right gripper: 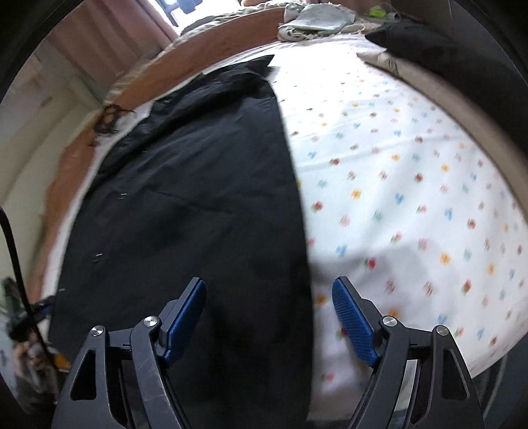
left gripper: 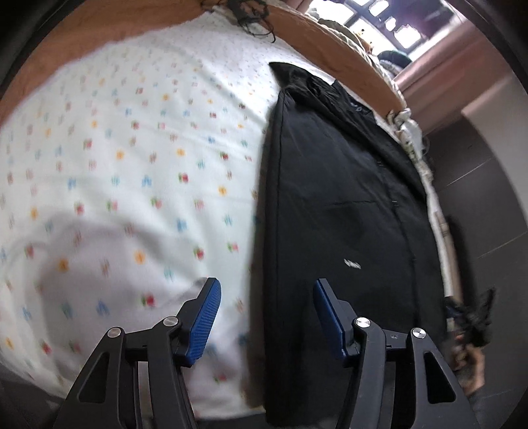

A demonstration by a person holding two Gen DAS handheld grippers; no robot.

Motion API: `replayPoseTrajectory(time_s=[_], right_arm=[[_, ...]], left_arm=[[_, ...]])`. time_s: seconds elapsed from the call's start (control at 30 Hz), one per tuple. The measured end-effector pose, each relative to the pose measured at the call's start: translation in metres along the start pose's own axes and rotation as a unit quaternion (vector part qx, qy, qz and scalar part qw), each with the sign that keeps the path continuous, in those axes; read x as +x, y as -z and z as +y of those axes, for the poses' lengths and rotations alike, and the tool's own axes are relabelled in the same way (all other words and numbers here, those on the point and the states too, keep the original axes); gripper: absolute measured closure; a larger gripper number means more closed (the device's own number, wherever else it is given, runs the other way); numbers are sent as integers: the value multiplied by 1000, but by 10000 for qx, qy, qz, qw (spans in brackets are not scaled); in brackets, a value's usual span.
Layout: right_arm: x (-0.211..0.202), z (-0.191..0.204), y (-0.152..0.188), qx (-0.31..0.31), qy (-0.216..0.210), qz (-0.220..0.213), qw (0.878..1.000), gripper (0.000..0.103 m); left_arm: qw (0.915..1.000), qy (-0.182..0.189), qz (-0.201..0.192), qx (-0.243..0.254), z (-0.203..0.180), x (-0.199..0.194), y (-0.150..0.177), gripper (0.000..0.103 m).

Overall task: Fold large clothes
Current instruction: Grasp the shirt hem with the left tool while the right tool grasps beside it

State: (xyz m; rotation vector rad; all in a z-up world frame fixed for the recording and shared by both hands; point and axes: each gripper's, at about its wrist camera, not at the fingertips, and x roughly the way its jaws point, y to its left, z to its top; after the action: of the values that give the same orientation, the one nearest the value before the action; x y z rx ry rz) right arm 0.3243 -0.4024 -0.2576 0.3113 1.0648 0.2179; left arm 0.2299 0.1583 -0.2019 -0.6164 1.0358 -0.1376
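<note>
In the left wrist view, the left hand-held gripper hung above a bed covered with a white sheet dotted with small coloured flowers. Its two blue-padded fingers stood apart with nothing pressed between them, so it was released. A long black padded garment, folded into a narrow strip, lay flat on the sheet along the right side of the bed, its collar end at the far side and its near end at the bed's near edge. The garment's straight left edge ran just between the two fingers, the left pad over the sheet and the right pad over the black fabric. A small white mark showed on the cloth. An orange-brown wooden bed frame curved round the far side.

In the right wrist view, the right hand-held gripper also hung released, its blue pads spread wide and empty. The same black garment lay on the left part of the sheet, its right edge running between the pads. A crumpled pale cloth and a dark cushion sat at the far end of the bed. The picture was blurred.
</note>
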Motion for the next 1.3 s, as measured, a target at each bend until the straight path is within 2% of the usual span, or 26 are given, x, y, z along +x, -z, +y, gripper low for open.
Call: replayPoseTrajectory(time_s=[0.07,0.27,0.43,0.5,0.57,0.67,0.8,0.93,1.03,1.1,1.2,1.3], right_arm=[[-5,-4,7,118,-226,24,9997,24],[-12,-4,31,353,-655,136,9971,35],[-20,-4,48,503,-997,226,9935,35],[-23,-7,56,626,-1362,288,9883,35],[-23,-10,64,761,-1680,265,9825,35],[-17,-13,69,924,-1766,202,9797,35],[-11,-11,65,1104,-1919,-11,9752,35],[-7,-8,58,1198,-1845,-177,9753,35],[-5,-5,56,1258,-1692,-330,9770,38],[-3,-5,55,1377,-1648,-431,9757,43],[0,-7,55,1540,-1706,-540,9717,43],[2,-1,55,1510,-1615,-610,9733,47]], left_arm=[[9995,249,96,-148,3,-4,8,44],[9962,695,304,-438,3,-10,28,45],[9913,1061,469,-628,2,-12,42,45],[9888,1242,454,-693,3,-13,44,45],[9886,1272,417,-693,5,-11,45,45],[9861,1415,355,-790,5,-5,42,45],[9891,1310,259,-625,-5,4,33,45],[9934,1040,126,-462,-14,9,28,46],[9962,785,56,-370,-18,8,29,52],[9966,742,-4,-367,-18,9,31,53],[9967,714,-118,-358,-16,12,35,53],[9972,675,-165,-271,-21,13,40,53]])
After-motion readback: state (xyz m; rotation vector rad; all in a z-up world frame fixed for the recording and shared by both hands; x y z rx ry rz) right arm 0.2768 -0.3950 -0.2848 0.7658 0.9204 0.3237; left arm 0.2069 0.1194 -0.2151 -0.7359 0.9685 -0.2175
